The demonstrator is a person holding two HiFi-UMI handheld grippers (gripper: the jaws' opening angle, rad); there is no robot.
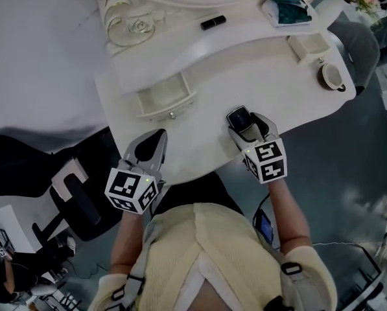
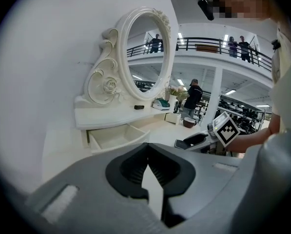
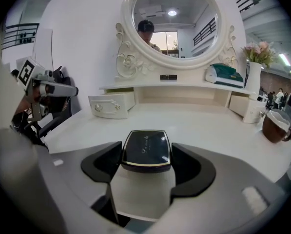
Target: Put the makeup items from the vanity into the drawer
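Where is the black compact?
Head view, right of centre: the black compact is held between the fingers of the right gripper above the vanity top, right of the open drawer.

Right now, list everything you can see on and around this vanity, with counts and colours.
vanity: one, white, centre
mirror: one, white oval frame, back of vanity
left drawer: one, white, pulled out
right drawer: one, white, smaller, pulled out
tube: one, black, shelf under mirror
pouch: one, teal and white, shelf right
cup: one, brownish, tabletop right edge
vase: one, white, pink flowers, far right
chair: one, black, floor left
compact: one, black, in right gripper
left gripper: grey, fingers together, empty
right gripper: grey, fingers on compact
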